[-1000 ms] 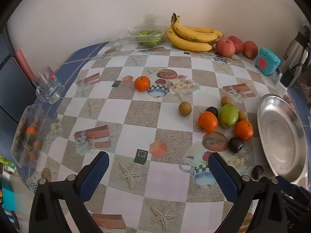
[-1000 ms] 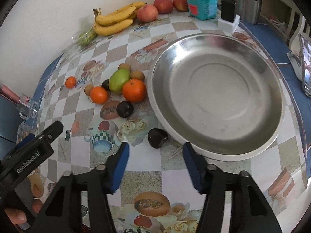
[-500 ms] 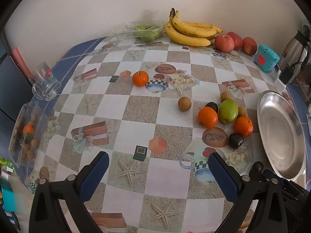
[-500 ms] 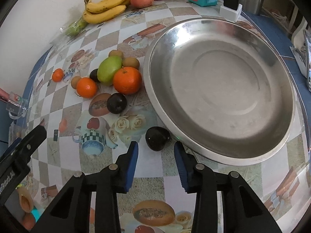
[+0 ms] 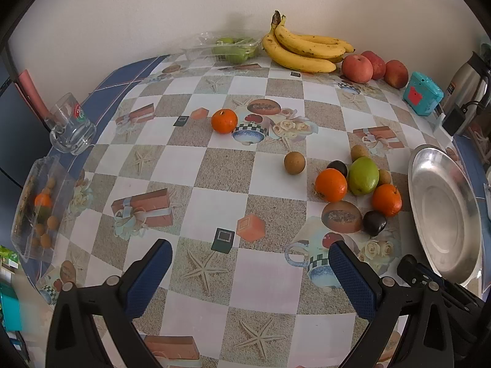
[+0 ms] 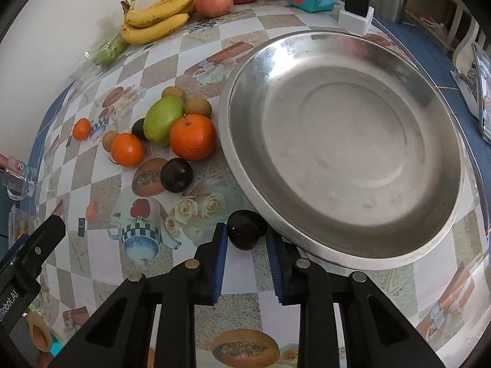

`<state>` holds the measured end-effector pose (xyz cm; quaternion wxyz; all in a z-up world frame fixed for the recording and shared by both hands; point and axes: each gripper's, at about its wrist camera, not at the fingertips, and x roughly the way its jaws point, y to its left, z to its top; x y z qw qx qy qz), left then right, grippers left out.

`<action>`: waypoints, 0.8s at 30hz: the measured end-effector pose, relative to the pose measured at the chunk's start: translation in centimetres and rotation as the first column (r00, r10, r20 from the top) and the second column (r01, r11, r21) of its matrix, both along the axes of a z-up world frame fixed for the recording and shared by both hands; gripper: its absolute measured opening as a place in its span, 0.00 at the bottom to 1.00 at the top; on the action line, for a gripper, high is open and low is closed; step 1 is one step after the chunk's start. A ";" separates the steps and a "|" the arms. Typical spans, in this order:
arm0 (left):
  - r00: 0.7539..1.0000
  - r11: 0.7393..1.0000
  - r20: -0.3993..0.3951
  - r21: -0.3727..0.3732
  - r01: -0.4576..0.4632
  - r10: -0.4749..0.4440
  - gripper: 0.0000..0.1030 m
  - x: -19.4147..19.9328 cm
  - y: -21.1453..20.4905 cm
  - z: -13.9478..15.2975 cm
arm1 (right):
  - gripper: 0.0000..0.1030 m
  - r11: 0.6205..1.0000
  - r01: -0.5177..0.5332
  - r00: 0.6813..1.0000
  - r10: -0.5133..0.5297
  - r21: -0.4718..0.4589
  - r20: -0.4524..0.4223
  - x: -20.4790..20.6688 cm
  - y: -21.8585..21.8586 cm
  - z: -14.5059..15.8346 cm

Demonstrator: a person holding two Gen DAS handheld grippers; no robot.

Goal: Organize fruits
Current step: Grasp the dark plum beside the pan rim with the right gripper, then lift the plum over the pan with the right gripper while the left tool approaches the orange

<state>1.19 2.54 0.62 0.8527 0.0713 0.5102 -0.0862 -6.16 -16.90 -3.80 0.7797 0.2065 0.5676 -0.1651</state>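
Right claw is shut tight on a dark plum, just beside the steel plate on the tabletop. Left claw is held wide open, empty. Next, the plum is likely lifted into the plate.

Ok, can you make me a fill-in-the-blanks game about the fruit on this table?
1. The right gripper is shut on a dark ____ beside the metal plate.
2. The metal plate has ____ fruit in it.
3. The bananas lie at the back, by the ____.
4. The left gripper holds nothing; its jaws are ____.

Missing words: plum; no; wall; open
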 end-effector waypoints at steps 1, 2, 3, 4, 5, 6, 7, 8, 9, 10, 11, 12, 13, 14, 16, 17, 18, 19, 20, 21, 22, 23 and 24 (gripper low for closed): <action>1.000 1.000 -0.001 0.000 -0.002 0.002 1.00 0.0 0.0 -0.1 | 0.25 1.000 -0.003 1.000 0.003 -0.001 0.001 0.0 0.0 0.0; 1.000 1.000 -0.003 0.001 -0.003 0.003 1.00 0.0 0.1 -0.1 | 0.24 1.000 -0.004 1.000 0.004 -0.001 0.002 -0.1 0.0 0.1; 1.000 1.000 -0.005 0.001 -0.006 0.006 1.00 0.0 0.1 -0.1 | 0.24 1.000 -0.007 1.000 0.007 0.008 0.008 -0.1 0.0 0.1; 1.000 1.000 -0.007 0.001 -0.008 0.008 1.00 0.0 0.1 -0.2 | 0.24 1.000 -0.009 1.000 0.009 0.018 0.017 0.0 0.1 0.1; 1.000 1.000 -0.009 0.001 -0.010 0.010 1.00 0.1 0.2 -0.3 | 0.24 1.000 -0.014 1.000 0.014 0.025 0.024 0.0 0.1 0.2; 1.000 1.000 -0.012 0.001 -0.014 0.014 1.00 0.1 0.2 -0.3 | 0.24 0.999 -0.023 0.999 0.022 0.027 0.032 0.0 0.3 0.4; 1.000 1.000 -0.016 0.000 -0.017 0.017 1.00 0.1 0.3 -0.4 | 0.24 0.999 -0.027 0.999 0.025 0.030 0.039 0.0 0.5 0.5; 1.000 1.000 -0.020 -0.001 -0.023 0.023 1.00 0.2 0.4 -0.4 | 0.24 0.999 -0.031 0.998 0.029 0.039 0.051 0.0 0.6 0.8; 0.999 0.999 -0.028 0.002 -0.032 0.032 1.00 0.4 0.5 -0.5 | 0.24 0.998 -0.037 0.997 0.034 0.049 0.070 -0.1 0.8 1.2; 0.999 0.999 -0.037 0.004 -0.040 0.040 1.00 0.6 0.5 -0.6 | 0.24 0.998 -0.042 0.996 0.038 0.051 0.085 -0.1 1.0 1.5; 0.998 0.999 -0.049 0.005 -0.049 0.050 1.00 0.8 0.6 -0.7 | 0.24 0.998 -0.047 0.995 0.042 0.046 0.096 -0.1 1.2 1.8; 0.996 0.998 -0.065 -0.003 -0.061 0.061 1.00 1.1 0.7 -0.7 | 0.24 0.998 -0.052 0.993 0.048 0.039 0.108 -0.1 1.3 2.2; 0.995 0.998 -0.077 -0.017 -0.067 0.065 1.00 1.3 0.7 -0.7 | 0.24 0.998 -0.057 0.991 0.052 0.035 0.123 0.0 1.4 2.7; 0.994 0.997 -0.087 -0.035 -0.073 0.069 1.00 1.6 0.7 -0.5 | 0.24 0.998 -0.058 0.990 0.054 0.032 0.128 0.0 1.4 2.9; 0.991 0.994 -0.102 -0.064 -0.089 0.082 0.99 2.5 0.5 0.0 | 0.24 0.998 -0.058 0.989 0.055 0.014 0.139 0.3 1.3 3.5; 0.990 0.993 -0.110 -0.074 -0.094 0.086 0.97 2.9 0.3 0.2 | 0.24 0.999 -0.054 0.988 0.052 0.007 0.143 0.4 1.2 3.8; 0.989 0.991 -0.120 -0.085 -0.101 0.091 0.92 3.5 0.0 0.3 | 0.24 0.999 -0.046 0.988 0.045 0.003 0.150 0.6 0.7 4.2; 0.987 0.989 -0.131 -0.098 -0.107 0.094 0.87 4.0 -0.4 0.4 | 0.24 0.999 -0.035 0.987 0.035 -0.001 0.155 0.9 0.4 4.6; 0.985 0.988 -0.142 -0.109 -0.112 0.096 0.85 4.5 -0.7 0.5 | 0.24 1.000 -0.028 0.987 0.028 -0.004 0.157 1.1 0.2 4.8; 0.982 0.985 -0.162 -0.125 -0.117 0.096 0.83 5.1 -1.2 0.4 | 0.24 1.000 -0.015 0.986 0.016 -0.008 0.165 1.4 -0.3 5.3; 0.980 0.983 -0.178 -0.141 -0.119 0.093 0.79 5.5 -1.6 0.3 | 0.24 1.000 -0.007 0.985 0.008 -0.007 0.170 1.6 -0.8 5.6; 0.977 0.980 -0.195 -0.155 -0.122 0.091 0.77 5.9 -2.0 0.2 | 0.24 1.000 0.006 0.984 -0.005 -0.004 0.177 2.0 -1.3 6.0; 0.972 0.979 -0.218 -0.162 -0.126 0.089 0.74 6.4 -2.5 -0.1 | 0.24 1.000 0.016 0.983 -0.015 -0.004 0.183 2.5 -1.7 6.3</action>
